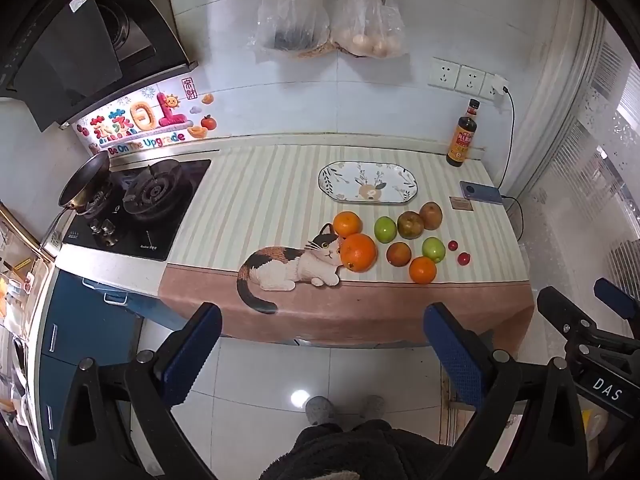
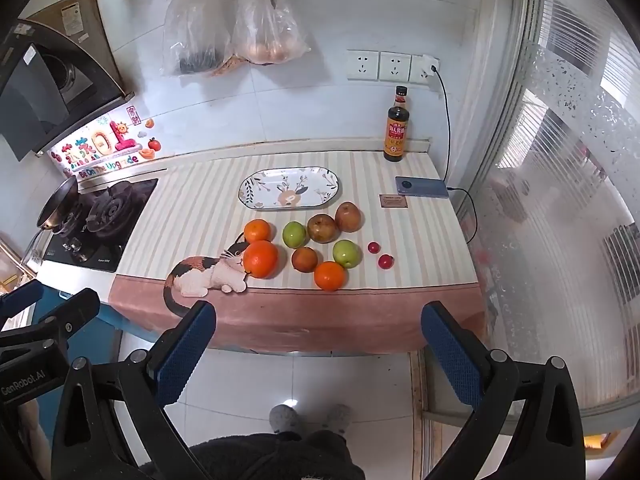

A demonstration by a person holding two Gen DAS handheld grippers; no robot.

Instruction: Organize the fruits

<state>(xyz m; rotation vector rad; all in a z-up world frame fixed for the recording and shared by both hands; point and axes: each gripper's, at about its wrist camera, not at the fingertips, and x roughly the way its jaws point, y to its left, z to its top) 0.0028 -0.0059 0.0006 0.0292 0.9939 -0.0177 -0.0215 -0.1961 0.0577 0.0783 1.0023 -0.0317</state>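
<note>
Over the floor, short of the counter: both grippers hang back from the fruit and tilt down toward it.
Left gripper (image 1: 322, 328): I read its jaws as spread wide with nothing between them; its blue pads (image 1: 190, 354) frame only floor and counter edge.
Right gripper (image 2: 318, 328): likewise released and empty, just beside the left one.
Fruit: loose on the striped cloth (image 1: 248, 208) near the front edge, none on the plate (image 1: 368, 182).
Oranges: a big orange (image 1: 359, 253) by the printed cat's head, a smaller one (image 1: 347, 224) just behind it, a third (image 1: 422, 270) nearest the edge.
Green fruit: two, (image 1: 385, 229) and (image 1: 433, 249).
Brown fruit: three, (image 1: 410, 224), (image 1: 431, 215) and (image 1: 398, 254).
Tomatoes: two small red ones (image 1: 458, 251), apart to the right.
Plate: oval, bare, behind the fruit, near a bottle (image 1: 463, 136) and a phone (image 1: 480, 192).
Step in hand: I judge this as the start, nothing sorted yet.
Next move: I'd bring one gripper forward and down over a front fruit, likely the near orange, straddle it cleanly without nudging neighbours, close gently, since round fruit rolls, then carry it to the plate.
</note>
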